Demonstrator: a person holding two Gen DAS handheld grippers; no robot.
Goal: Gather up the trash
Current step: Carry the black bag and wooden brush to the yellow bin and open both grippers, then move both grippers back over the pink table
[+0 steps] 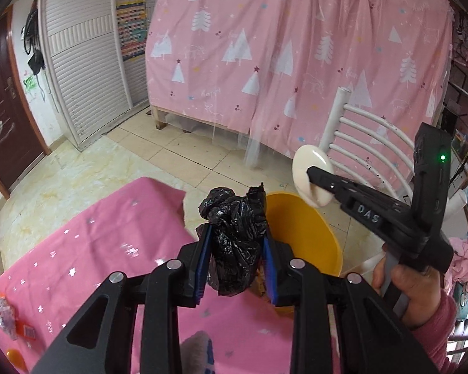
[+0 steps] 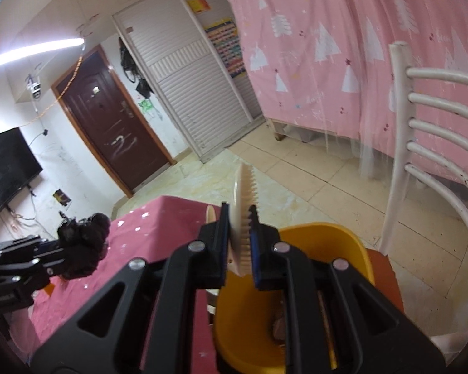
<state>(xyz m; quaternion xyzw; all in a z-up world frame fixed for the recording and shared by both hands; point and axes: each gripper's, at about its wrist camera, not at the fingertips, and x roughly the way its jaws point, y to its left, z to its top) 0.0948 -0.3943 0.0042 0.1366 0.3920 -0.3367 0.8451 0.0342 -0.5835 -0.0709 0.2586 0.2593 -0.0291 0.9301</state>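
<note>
So left gripper (image 1: 235, 257) pinches crumpled, shiny blk trash bag (image 1: 234, 243) w/ knotted top

Left wrist: looks along its fingers (image 1: 202, 268) over the pink table (image 1: 93, 249), close
Right wrist: faces the door (image 2: 115, 124), close above yellow bin (image 2: 324, 243)
Shared: bin (image 1: 302, 230), curtain (image 1: 296, 46), white chair (image 1: 368, 137)

A pink star-print tablecloth (image 1: 87, 249) is seen in the foreground, a white slatted chair (image 2: 421, 143) to the right, a pink tree-patterned curtain (image 1: 296, 50) behind, and a dark brown door (image 2: 115, 124) beside louvred wardrobe doors (image 2: 190, 87).
</note>
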